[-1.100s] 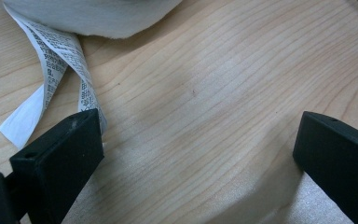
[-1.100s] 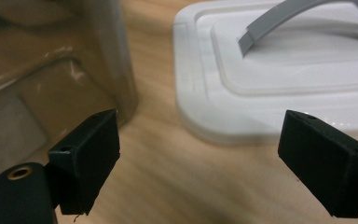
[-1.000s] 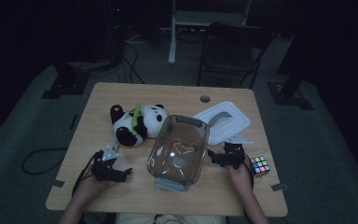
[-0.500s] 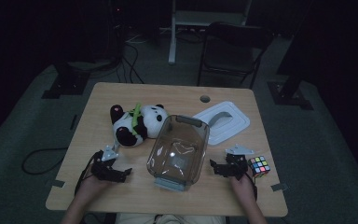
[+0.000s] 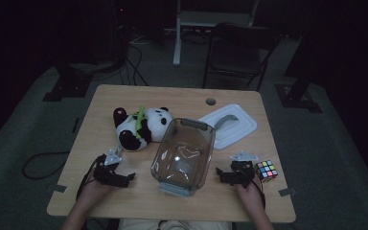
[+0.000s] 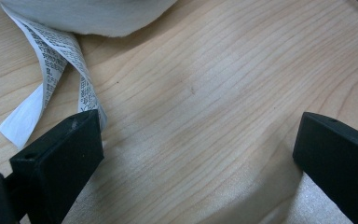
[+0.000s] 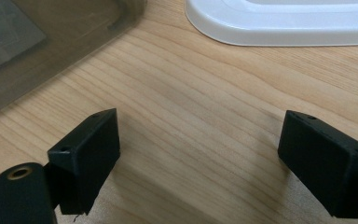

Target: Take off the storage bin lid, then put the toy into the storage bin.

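High view, bin: a clear bin (image 5: 184, 155) was seen in the middle of the table (image 5: 182, 96), open at the top, and nothing could be made out inside it.
High view, lid: a white lid (image 5: 230, 125) was seen lying flat just beside the bin, on its far right side, not fitted.
High view, toys: a panda (image 5: 139, 127) was seen lying just left of the bin's far end; a cube (image 5: 266, 170) was seen near the table's right edge.
High view, grippers: the left gripper (image 5: 114, 173) was held low near the panda, left of the bin; the right gripper (image 5: 234, 173) was held low between bin and cube, close beside the cube.
Left gripper view, jaws: the jaws were seen spread wide over bare wood, with nothing between them.
Left gripper view, panda: white plush (image 6: 88, 14) and its printed tag (image 6: 51, 60) were seen ahead, the tag's end reaching down to the near jaw; contact could not be told.
Right gripper view, jaws: the jaws were seen spread wide over bare wood, nothing held.
Right gripper view, surroundings: the bin's wall (image 7: 51, 42) and the lid's rim (image 7: 279, 28) were seen ahead, both apart from the jaws.
Progress: packing was judged not yet begun. Neither toy had been picked up, nothing had been placed in the bin, and the lid remained off.
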Motion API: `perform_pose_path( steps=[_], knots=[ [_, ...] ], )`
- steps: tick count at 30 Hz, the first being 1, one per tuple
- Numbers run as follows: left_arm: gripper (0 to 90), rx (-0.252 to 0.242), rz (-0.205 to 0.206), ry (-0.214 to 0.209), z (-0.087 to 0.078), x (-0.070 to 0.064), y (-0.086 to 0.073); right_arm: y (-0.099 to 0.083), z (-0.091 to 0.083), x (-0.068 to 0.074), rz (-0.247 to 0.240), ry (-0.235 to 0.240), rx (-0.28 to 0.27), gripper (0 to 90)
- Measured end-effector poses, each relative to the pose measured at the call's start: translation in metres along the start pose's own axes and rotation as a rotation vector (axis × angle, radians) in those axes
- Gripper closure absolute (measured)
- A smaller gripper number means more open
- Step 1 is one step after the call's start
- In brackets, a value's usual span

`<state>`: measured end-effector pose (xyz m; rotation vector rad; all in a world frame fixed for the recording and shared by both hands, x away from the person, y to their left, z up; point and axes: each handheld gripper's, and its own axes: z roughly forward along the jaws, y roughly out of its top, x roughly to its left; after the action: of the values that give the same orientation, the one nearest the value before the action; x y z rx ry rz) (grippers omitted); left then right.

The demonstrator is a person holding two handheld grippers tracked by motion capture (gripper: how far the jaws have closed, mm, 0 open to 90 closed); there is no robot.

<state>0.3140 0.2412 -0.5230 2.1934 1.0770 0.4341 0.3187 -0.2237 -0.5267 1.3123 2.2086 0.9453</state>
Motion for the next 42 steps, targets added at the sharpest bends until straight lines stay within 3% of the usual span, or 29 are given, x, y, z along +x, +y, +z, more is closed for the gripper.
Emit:
perform_pose_path(
  steps=[13, 20, 29, 42],
  knots=[
    [2.5, 0.036, 0.014, -0.002, -0.004, 0.001, 0.005, 0.0, 0.0, 0.0, 0.002, 0.0, 0.0, 12.2],
    [2.6, 0.002, 0.035, -0.008, -0.019, 0.004, 0.019, 0.0, 0.0, 0.0, 0.002, 0.001, 0.0, 12.2],
    [2.6, -0.068, 0.094, -0.017, -0.038, 0.014, 0.063, 0.0, 0.0, 0.0, 0.006, 0.001, 0.002, 12.3],
    [2.6, -0.111, 0.139, -0.026, -0.039, 0.026, 0.117, 0.0, 0.0, 0.0, 0.006, 0.001, 0.002, 12.3]
  ],
)
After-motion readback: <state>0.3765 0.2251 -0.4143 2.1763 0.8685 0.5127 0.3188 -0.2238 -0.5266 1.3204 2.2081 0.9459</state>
